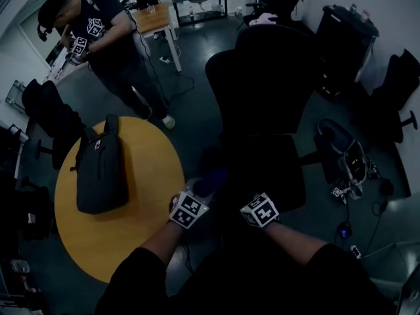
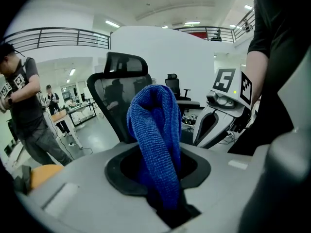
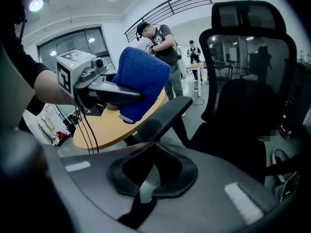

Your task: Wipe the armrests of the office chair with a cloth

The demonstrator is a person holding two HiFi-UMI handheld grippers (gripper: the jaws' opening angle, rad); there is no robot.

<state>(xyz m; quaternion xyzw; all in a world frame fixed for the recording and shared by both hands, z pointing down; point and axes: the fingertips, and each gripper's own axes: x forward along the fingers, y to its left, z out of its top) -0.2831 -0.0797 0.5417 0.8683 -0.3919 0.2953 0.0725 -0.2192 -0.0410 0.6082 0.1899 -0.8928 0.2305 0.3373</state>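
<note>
1. While the left gripper (image 1: 200, 192) hangs over the near side of the office chair (image 1: 262, 90), its tongs are clenched on the cloth (image 2: 155, 130). The cloth is blue knit, bunched, and stands up out of the jaws in a folded hump.
2. Right gripper (image 3: 152, 152): tongs pressed together, nothing between them. It is held just beside the left one, in front of the seat, pointing toward the armrest (image 3: 167, 111).
3. Cloth position: the right gripper view puts it just above and behind the front end of that armrest, on the side toward the round table (image 1: 151, 195). Whether cloth and pad are touching, I cannot tell. The cloth's lower edge hangs close to the pad, possibly with a gap.
4. Progress, judged: the wipe looks to be at or just short of first contact on this armrest. The black pad shows no dirt or cleaned streak, so how much has been wiped cannot be read.
5. The opposite armrest is lost in the dark of the head view. Neither gripper is near that side, so I count it as left to do.
6. Remaining, as I read it: cloth down onto the near pad, strokes along its length, then across to the other side.
7. Surroundings: a black backpack (image 1: 102, 169) lies on the table. Another person (image 1: 111, 38) stands well apart beyond it, not involved.
</note>
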